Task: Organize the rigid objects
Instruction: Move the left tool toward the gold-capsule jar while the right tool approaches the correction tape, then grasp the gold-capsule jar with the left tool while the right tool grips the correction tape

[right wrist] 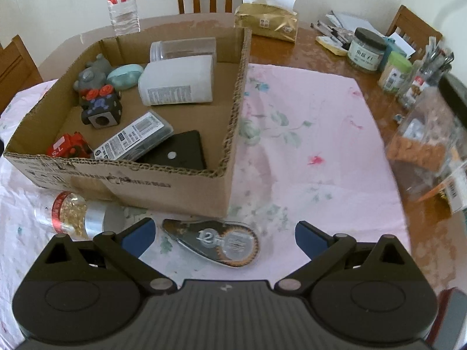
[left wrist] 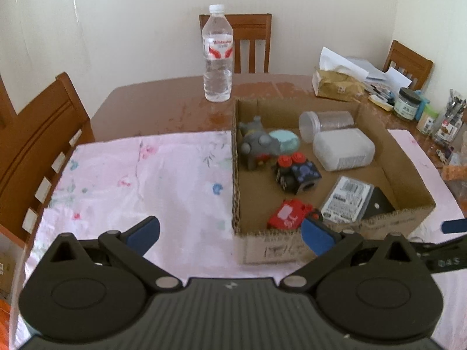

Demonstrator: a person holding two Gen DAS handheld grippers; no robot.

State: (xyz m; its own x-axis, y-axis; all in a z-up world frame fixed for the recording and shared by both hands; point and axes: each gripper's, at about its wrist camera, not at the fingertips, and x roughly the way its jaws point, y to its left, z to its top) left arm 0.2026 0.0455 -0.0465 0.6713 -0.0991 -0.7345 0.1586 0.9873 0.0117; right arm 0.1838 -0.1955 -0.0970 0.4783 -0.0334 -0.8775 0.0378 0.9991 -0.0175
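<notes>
A cardboard box (right wrist: 146,183) stands on the pink cloth. It holds a grey bear figurine (left wrist: 256,143), a teal case (left wrist: 287,140), a clear jar (left wrist: 324,122), a white container (left wrist: 344,150), a black cube with red roses (left wrist: 294,175), a red toy car (left wrist: 287,217) and a labelled clear case (left wrist: 347,199). My left gripper (left wrist: 230,234) is open and empty, just in front of the box's near left corner. My right gripper (right wrist: 224,237) is open over a correction tape dispenser (right wrist: 216,242), which lies untouched between its fingers. A small jar of gold flakes (right wrist: 70,215) lies to the left.
A water bottle (left wrist: 217,55) stands behind the box. At the table's right edge are a gold tissue pack (right wrist: 267,22), a dark-lidded jar (right wrist: 366,51), a green-lidded tub (right wrist: 394,73) and a clear snack bag (right wrist: 429,151). Wooden chairs (left wrist: 43,145) ring the table.
</notes>
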